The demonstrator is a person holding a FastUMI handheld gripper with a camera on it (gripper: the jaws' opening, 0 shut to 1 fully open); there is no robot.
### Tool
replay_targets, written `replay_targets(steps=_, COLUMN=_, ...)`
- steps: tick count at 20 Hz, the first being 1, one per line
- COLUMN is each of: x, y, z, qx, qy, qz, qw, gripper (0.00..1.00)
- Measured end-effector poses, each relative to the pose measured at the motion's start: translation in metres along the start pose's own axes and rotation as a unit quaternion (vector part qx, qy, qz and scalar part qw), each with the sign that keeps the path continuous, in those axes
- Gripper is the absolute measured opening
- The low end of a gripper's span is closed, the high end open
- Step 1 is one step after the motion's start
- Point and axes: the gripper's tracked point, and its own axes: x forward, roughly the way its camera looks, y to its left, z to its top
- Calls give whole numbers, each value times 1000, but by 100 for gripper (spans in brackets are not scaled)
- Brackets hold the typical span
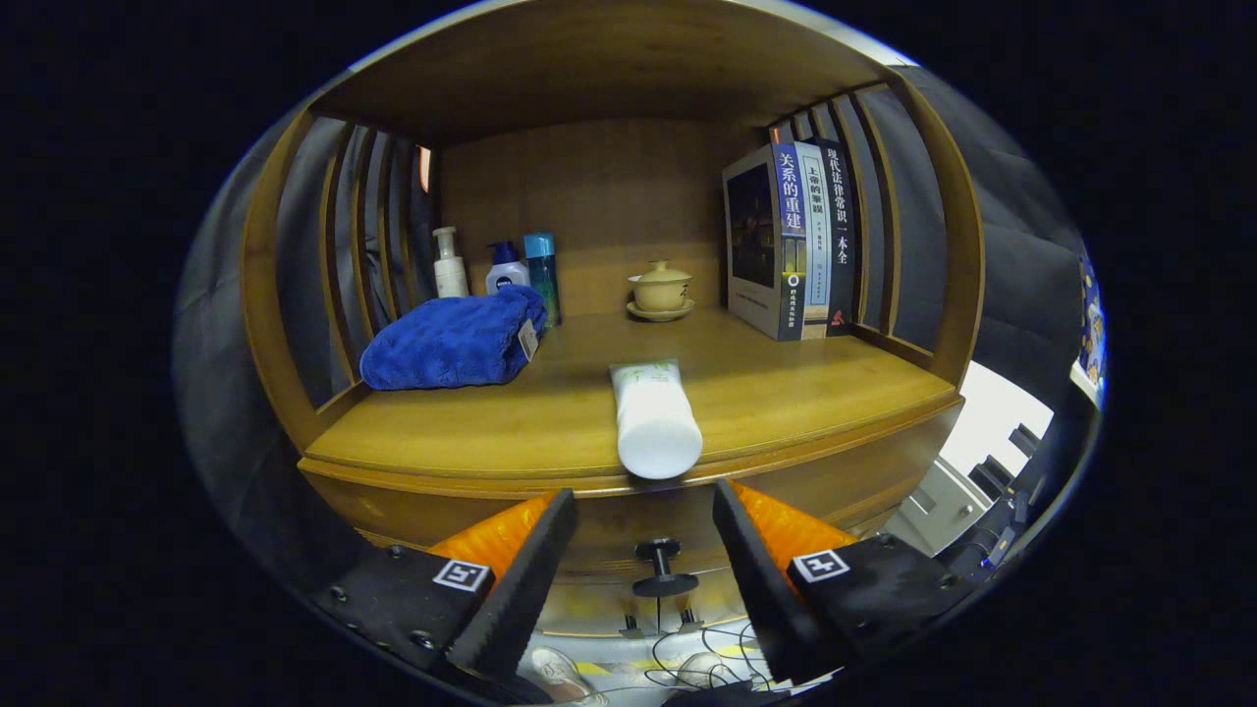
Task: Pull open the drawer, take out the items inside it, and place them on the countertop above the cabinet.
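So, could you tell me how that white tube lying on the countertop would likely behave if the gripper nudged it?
The white tube lies on its side at the countertop front edge, so a push could roll it off. It looks soft and light, likely denting under the open gripper.

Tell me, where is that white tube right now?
The white tube lies on the countertop, its cap end over the front edge, just ahead of the open tool, to the right of the blue towel.
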Motion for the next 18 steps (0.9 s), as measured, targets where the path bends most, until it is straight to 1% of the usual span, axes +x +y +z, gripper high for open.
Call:
replay_targets(steps=3, x=1, y=-2, z=-1, qx=1, qy=0, qz=2, qw=1000, gripper=96)
replay_targets(steps=5, x=-4, y=-4, z=-4, qx=21, qy=15, qz=1, qw=1000, gripper=96)
replay_targets(steps=7, x=-11, y=-1, z=5, qx=43, qy=9, qz=11, qw=999, gripper=97)
replay_targets(steps=10, x=-27, y=-8, z=32, qx=47, qy=-14, qz=11, qw=999, gripper=97)
replay_targets(steps=15, x=-61, y=-22, z=84, qx=21, qy=-59, qz=0, qw=998, gripper=96)
replay_targets(steps=18, x=-87, y=-30, z=123, qx=32, qy=-90, qz=2, qw=995, gripper=96)
